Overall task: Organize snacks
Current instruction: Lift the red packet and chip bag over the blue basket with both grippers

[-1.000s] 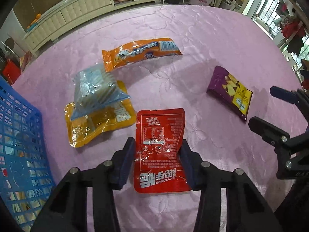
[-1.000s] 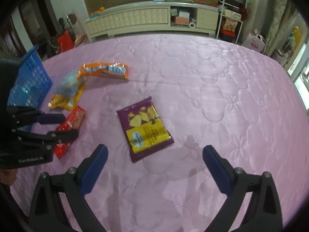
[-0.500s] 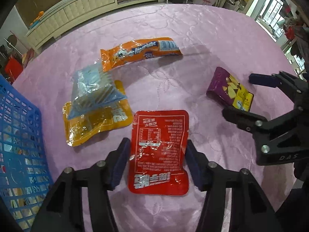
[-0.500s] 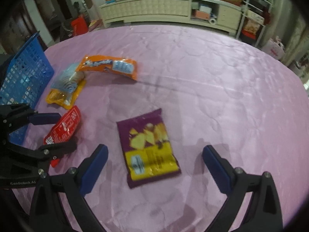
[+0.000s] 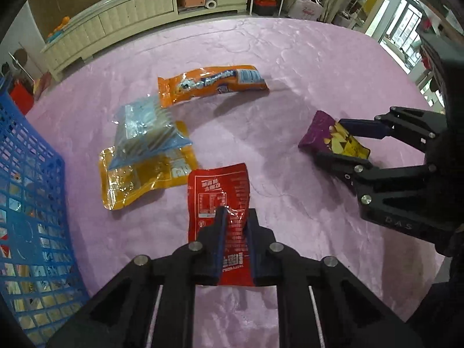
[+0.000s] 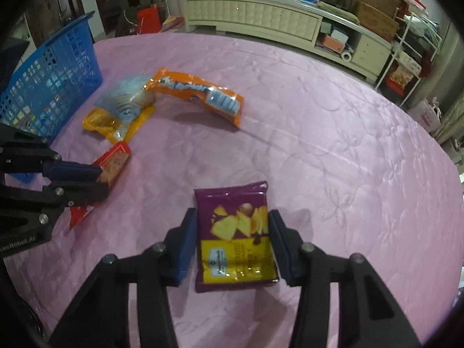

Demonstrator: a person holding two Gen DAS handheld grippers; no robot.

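My left gripper (image 5: 235,217) is shut on the red snack pouch (image 5: 217,185), pinching its near half; it also shows in the right wrist view (image 6: 98,179). My right gripper (image 6: 232,217) is open, its jaws on either side of the purple and yellow chip bag (image 6: 235,232), which lies flat on the pink cloth and also shows in the left wrist view (image 5: 333,139). An orange snack bag (image 5: 211,84), a clear blue packet (image 5: 145,133) and a yellow pouch (image 5: 139,174) under it lie further back.
A blue plastic basket (image 5: 26,203) stands at the left edge of the pink quilted table (image 5: 290,58), holding some packets; it also shows in the right wrist view (image 6: 49,81). A cream cabinet (image 6: 261,20) and shelves stand beyond the table.
My left gripper has closed on the red pouch. My right gripper has come forward and lower so that its open jaws straddle the purple chip bag.
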